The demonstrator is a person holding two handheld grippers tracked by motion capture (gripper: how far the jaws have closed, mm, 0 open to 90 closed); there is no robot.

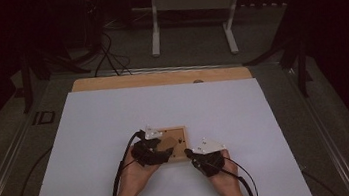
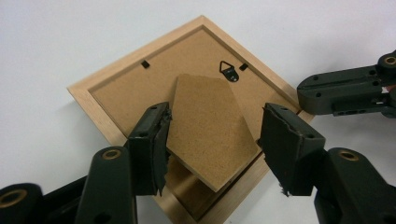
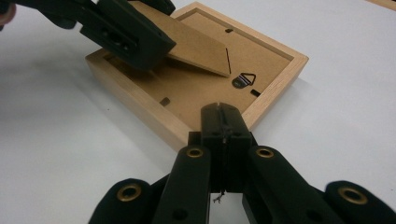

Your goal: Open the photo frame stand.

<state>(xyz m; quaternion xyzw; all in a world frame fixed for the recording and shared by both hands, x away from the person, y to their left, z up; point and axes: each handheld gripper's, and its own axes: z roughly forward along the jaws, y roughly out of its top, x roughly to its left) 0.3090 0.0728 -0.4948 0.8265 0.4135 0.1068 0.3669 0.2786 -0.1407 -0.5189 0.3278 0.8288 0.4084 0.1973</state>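
At the left of the high view our left gripper sits over the near-left part of the picture frame, which lies face down a little below the middle of the white table. In the left gripper view its fingers stand released on either side of the easel stand, the hinged fibreboard flap on the frame's backing board; the flap is tilted up off the board at its near end, and a gap shows beside each pad, so nothing is gripped.

We judge the step in hand to be working the stand: it is lifted but loose between the fingers. The next move calls for closing on the flap's edges, or pushing under its raised end, without dragging the frame across the table.

Moving right, the metal hanger sits near the frame's far edge, with small turn clips holding the backing board inside the wooden rim. That board is all we can see in the frame; what lies under it is hidden.

At the right, our right gripper has its fingers clenched on nothing, tips resting at the frame's near rim in the lower middle of the right gripper view, apparently steadying it.
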